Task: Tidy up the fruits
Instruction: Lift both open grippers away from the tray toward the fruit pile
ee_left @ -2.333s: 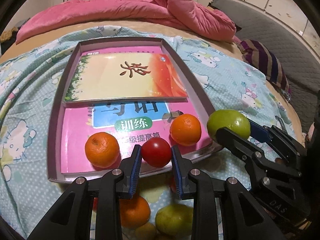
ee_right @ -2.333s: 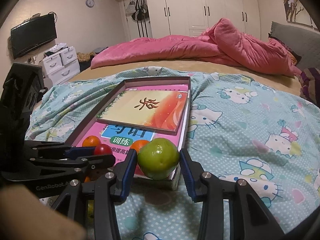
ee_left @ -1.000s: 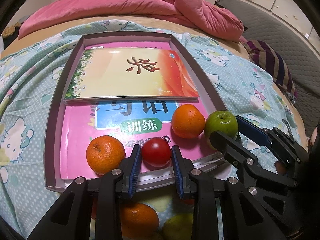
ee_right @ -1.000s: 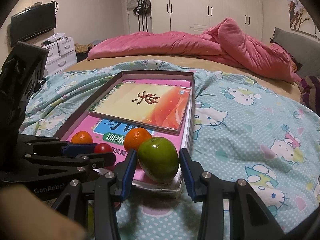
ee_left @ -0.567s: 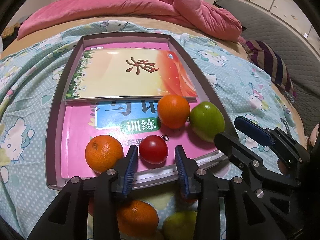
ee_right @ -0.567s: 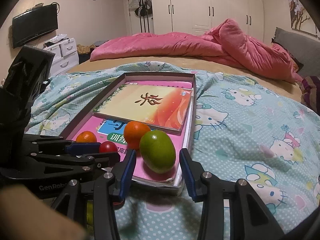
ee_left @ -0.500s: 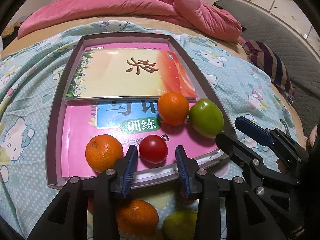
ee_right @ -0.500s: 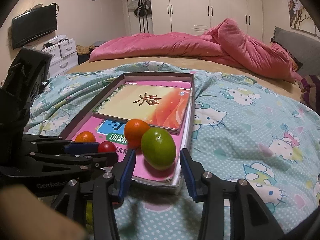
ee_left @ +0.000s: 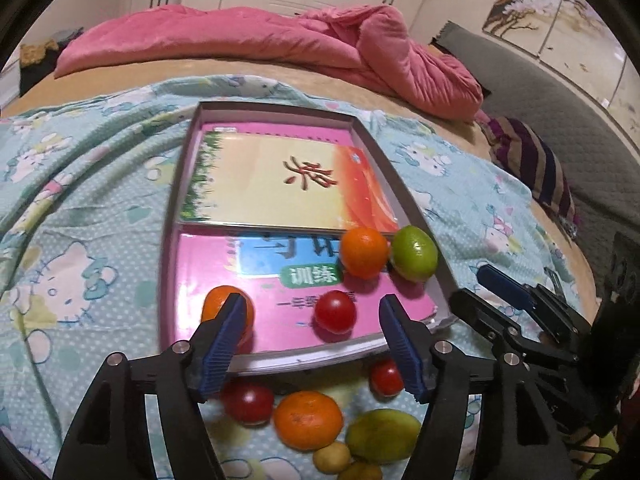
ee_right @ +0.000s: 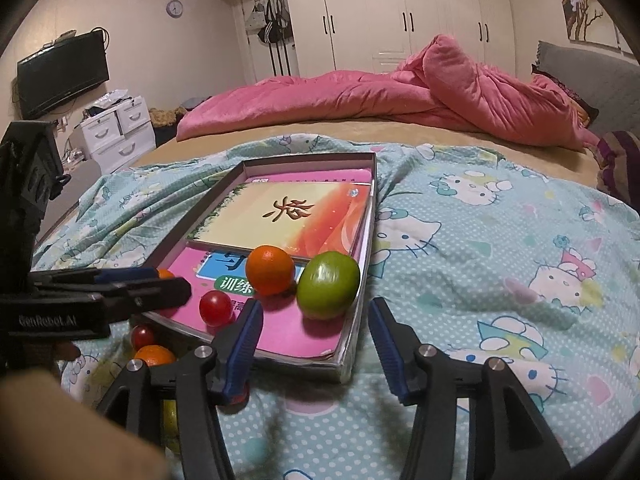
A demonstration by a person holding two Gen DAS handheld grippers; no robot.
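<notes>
Left gripper (ee_left: 312, 330) spread wide open, holding nothing, with the jaws standing to either side of the near edge of the shallow box (ee_left: 412, 216) on the bed. Right gripper (ee_right: 315, 334) also wide open and empty, poised just in front of the near right corner of the same box (ee_right: 352, 340). Inside the box, two books: a pink workbook (ee_left: 208, 276) at the bottom and an orange-yellow book (ee_left: 276, 184) lying over its far half. On the pink workbook, four fruits: a red tomato (ee_left: 335, 312) near the middle of the near edge, between the left gripper's fingers but touching neither; an orange (ee_left: 228, 310) at the near left, partly hidden behind the left finger pad (ee_left: 222, 344); a second orange (ee_left: 364, 253) farther and to the right, touching a green fruit (ee_left: 414, 254) that sits against the right wall of the box. From the right wrist view, the green fruit (ee_right: 329, 285) just beyond the open jaws, with the second orange (ee_right: 270, 270) at its left and the tomato (ee_right: 216, 308) nearer and more to the left. Outside the box, on the cartoon-cat blanket (ee_left: 80, 240) just near of the box edge, more fruits in a loose group: two red tomatoes (ee_left: 248, 402), an orange (ee_left: 308, 420), a yellow-green fruit (ee_left: 382, 436) and some small yellowish ones at the bottom edge, not clear. Crumpled pink duvet (ee_left: 280, 44) at the far side of the bed.
</notes>
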